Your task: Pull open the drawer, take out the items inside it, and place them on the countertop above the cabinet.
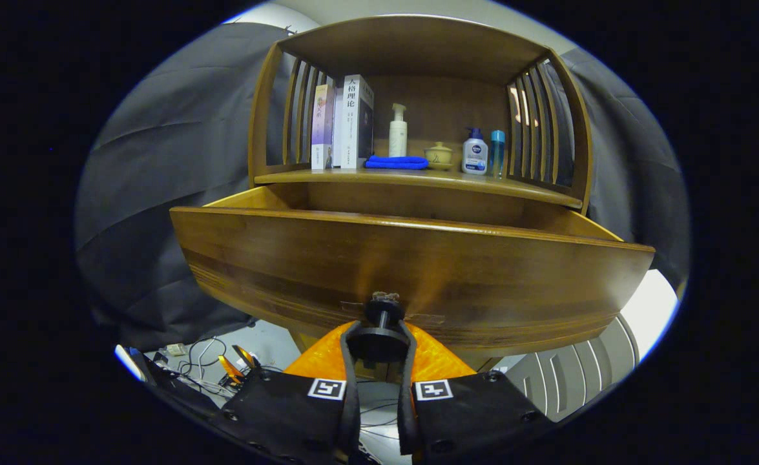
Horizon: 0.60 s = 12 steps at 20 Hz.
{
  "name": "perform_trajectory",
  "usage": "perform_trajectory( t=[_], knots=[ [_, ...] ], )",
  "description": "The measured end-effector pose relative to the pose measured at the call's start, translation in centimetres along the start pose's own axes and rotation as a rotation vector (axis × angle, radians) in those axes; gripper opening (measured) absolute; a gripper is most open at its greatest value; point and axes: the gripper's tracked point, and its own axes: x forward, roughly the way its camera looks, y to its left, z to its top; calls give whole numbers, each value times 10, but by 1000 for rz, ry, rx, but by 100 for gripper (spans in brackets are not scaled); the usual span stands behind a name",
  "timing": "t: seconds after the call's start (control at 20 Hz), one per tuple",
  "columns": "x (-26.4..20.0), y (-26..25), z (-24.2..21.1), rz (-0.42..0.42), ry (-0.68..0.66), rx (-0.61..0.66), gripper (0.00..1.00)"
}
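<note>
Gripper (pixel 379 336) clenched on the knob (pixel 382 318) of the pulled-out drawer (pixel 411 258).

Gripper view: both fingers press the round knob from either side, low on the drawer front. The drawer juts out under the countertop (pixel 418 179); its inside is hidden. On the countertop stand books (pixel 343 123), a pump bottle (pixel 398 131), a blue cloth (pixel 396 162), a small jar (pixel 439 155) and two more bottles (pixel 482 152).

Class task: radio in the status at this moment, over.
Gripper shut, both fingers on the dark round drawer knob. Brown wooden drawer pulled out; contents hidden behind its front. Nothing in the way.
</note>
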Motion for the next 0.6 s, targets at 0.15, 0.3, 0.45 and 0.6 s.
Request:
perform_trajectory(
  t=[0.15,0.3,0.45,0.6],
  knots=[
    [-10,5,-6,31,3,-10,25],
    [-12,4,-7,43,4,-14,25],
    [-13,7,-7,56,11,-11,27],
    [-21,7,-6,77,24,-10,41]
  ],
)
